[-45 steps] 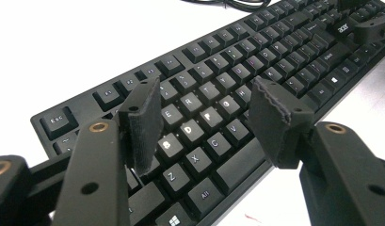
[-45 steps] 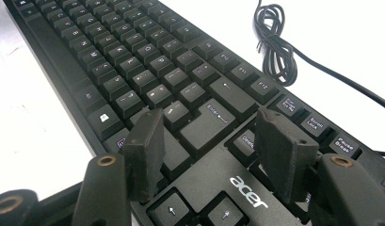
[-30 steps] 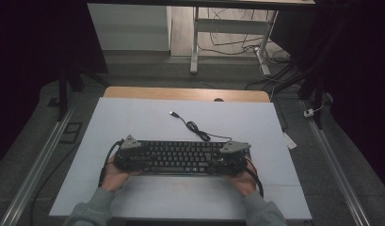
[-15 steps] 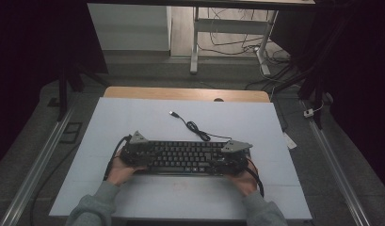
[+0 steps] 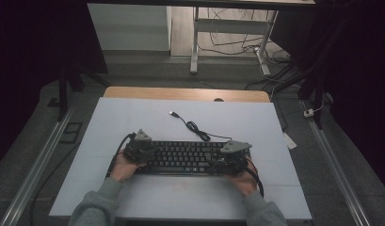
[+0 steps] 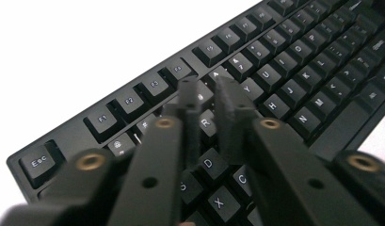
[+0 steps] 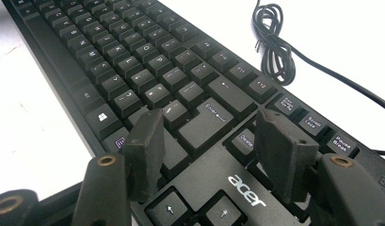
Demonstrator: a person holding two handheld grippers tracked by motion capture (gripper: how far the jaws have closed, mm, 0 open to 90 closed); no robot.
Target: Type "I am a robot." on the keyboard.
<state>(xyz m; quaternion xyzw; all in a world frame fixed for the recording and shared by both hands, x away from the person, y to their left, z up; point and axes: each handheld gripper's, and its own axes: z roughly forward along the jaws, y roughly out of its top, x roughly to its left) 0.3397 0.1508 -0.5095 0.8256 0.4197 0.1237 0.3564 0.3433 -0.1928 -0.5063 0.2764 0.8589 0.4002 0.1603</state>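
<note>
Since the earlier frame, left gripper [image 6: 206, 92] has slid inward over the keyboard [image 5: 183, 157] at lower centre of the counter [image 5: 133, 117], jaws just closing to nearly shut with nothing between; right gripper [image 7: 206, 141] is open over the Enter cluster. Press keys squarely, lightly.

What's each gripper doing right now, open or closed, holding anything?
Left gripper: just closed, nearly shut, nothing between its jaws, above the keyboard.
Right gripper: open, holding nothing, over the keyboard's right end.
</note>
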